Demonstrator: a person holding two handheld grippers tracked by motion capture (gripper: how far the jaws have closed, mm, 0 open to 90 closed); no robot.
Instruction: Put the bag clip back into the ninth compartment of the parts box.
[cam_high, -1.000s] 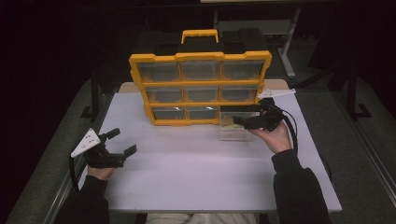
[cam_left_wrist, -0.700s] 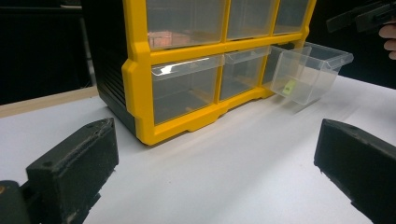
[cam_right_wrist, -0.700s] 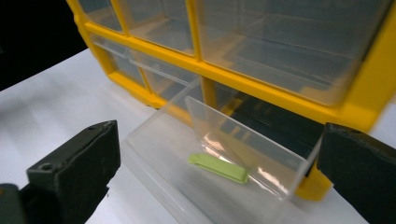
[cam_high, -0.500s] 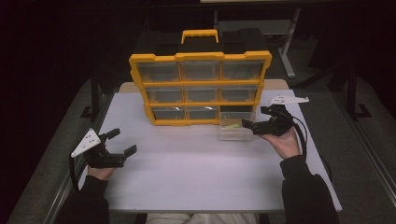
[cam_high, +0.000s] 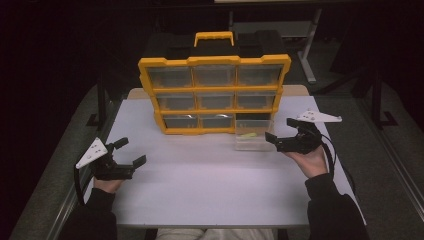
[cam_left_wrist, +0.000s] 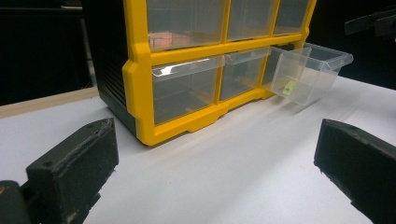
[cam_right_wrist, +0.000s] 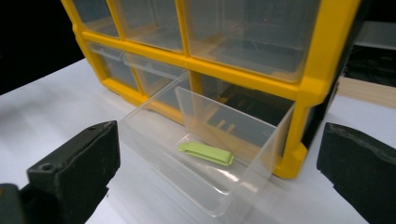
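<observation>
High view: a yellow organiser (cam_high: 214, 95) of nine clear drawers stands at the far middle of the white worktop (cam_high: 210, 195). Its bottom-right drawer (cam_high: 254, 135) is drawn out onto the worktop, with a small green clip (cam_high: 247, 134) inside. The right hand-held gripper (cam_high: 284, 134) sits just right of that drawer, jaws spread, grasping nothing. The left hand-held gripper (cam_high: 131, 152) rests near the left edge, well apart from the organiser, jaws likewise spread and empty.

Left gripper view: both black jaws stand wide over bare worktop; the organiser's left corner lies ahead, the tilted open drawer (cam_left_wrist: 309, 71) far right.

Right gripper view: the open drawer (cam_right_wrist: 205, 154) lies between the spread jaws, the green clip (cam_right_wrist: 206, 153) flat on its floor toward the far side.

Step in hand, as a judgement: taking out the clip. Advisable to come in from above the drawer's low front wall, align the jaws across the clip's narrow width, and close gently so the light drawer does not slide or tip.
</observation>
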